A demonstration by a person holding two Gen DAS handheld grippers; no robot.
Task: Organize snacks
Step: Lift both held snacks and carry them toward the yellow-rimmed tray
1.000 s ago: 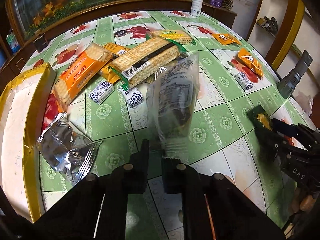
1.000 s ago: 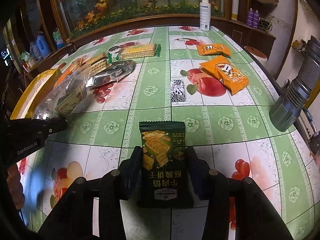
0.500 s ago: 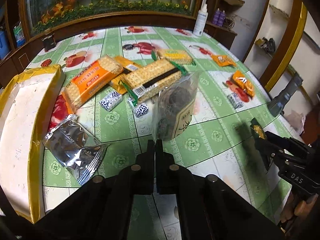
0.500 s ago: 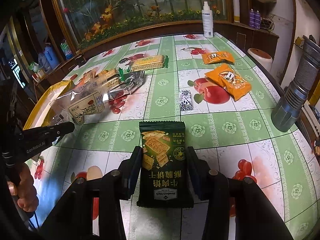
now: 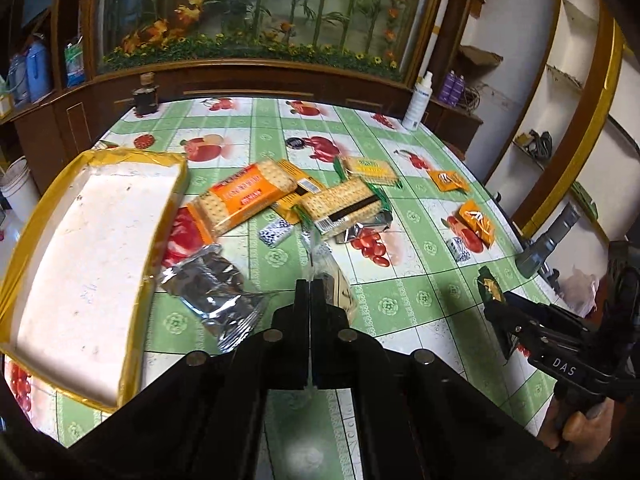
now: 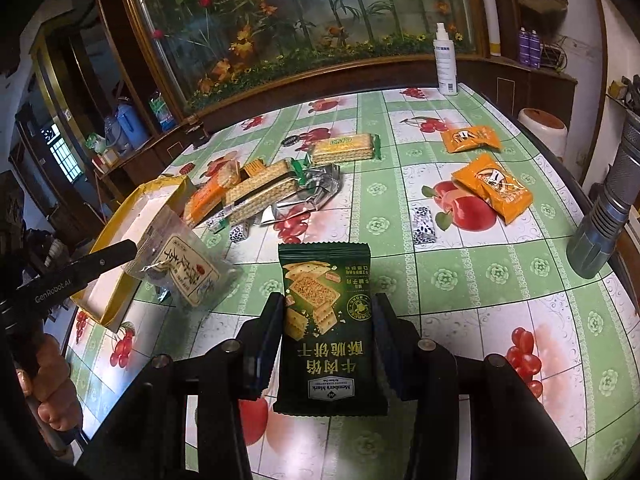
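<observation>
Green biscuit packet (image 6: 329,328) sits clamped in the right tool (image 6: 328,320); the left tool (image 5: 310,292) pinches a clear snack bag (image 6: 180,268) (edge-on). Carrying seems underway, with the yellow-rimmed tray (image 5: 160,216) left of both tools the likely drop.

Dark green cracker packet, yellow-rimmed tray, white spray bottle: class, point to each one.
dark green cracker packet (image 6: 326,312): right wrist view, printed front.
yellow-rimmed tray (image 5: 160,216): left wrist view, right rim.
white spray bottle (image 6: 445,66): right wrist view, label.
</observation>
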